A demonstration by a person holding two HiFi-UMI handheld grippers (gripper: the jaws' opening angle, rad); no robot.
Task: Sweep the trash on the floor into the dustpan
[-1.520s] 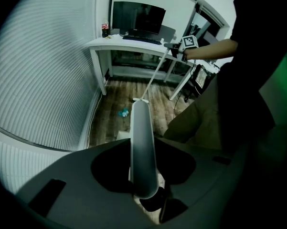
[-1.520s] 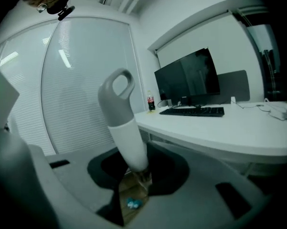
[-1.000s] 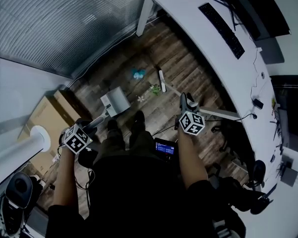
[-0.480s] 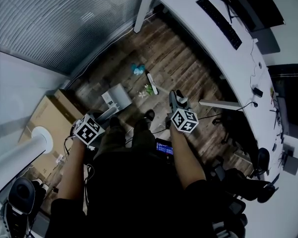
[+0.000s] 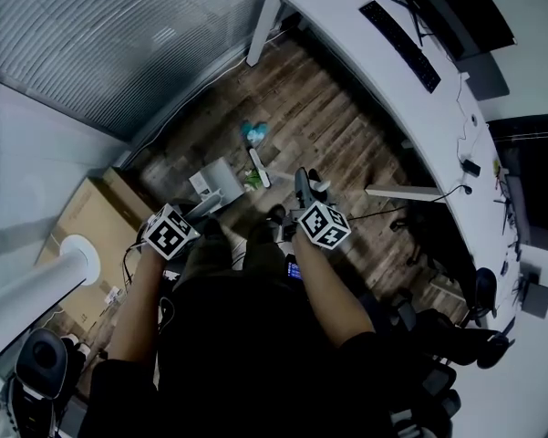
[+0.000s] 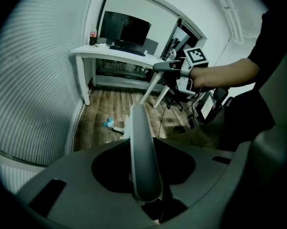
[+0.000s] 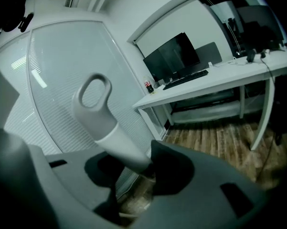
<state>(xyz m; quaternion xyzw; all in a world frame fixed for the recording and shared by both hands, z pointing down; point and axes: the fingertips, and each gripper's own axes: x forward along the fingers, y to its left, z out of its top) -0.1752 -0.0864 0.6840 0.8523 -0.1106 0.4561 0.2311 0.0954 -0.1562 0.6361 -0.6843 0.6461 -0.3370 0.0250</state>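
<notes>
In the head view a grey dustpan (image 5: 216, 182) rests on the wood floor (image 5: 328, 126), and its long handle (image 6: 142, 156) runs back into my left gripper (image 5: 190, 213), which is shut on it. My right gripper (image 5: 301, 186) is shut on the broom handle (image 7: 105, 123), whose looped end sticks up in the right gripper view. The white broom head (image 5: 258, 167) lies just right of the dustpan mouth, with green trash (image 5: 252, 180) between them. Blue trash (image 5: 253, 132) lies farther out, beyond the broom head, and also shows as blue trash (image 6: 108, 123) in the left gripper view.
A long white desk (image 5: 374, 71) with a keyboard (image 5: 397, 31) and monitors curves along the right. A frosted glass wall (image 5: 100, 44) closes the left side, with a cardboard box (image 5: 84, 210) and a white pole (image 5: 46, 276) near it. The person's shoes (image 5: 275, 214) stand behind the dustpan.
My right gripper has swung left with the broom, dragging the broom head and the green trash across the floor up to the dustpan mouth. The left gripper and dustpan have barely shifted.
</notes>
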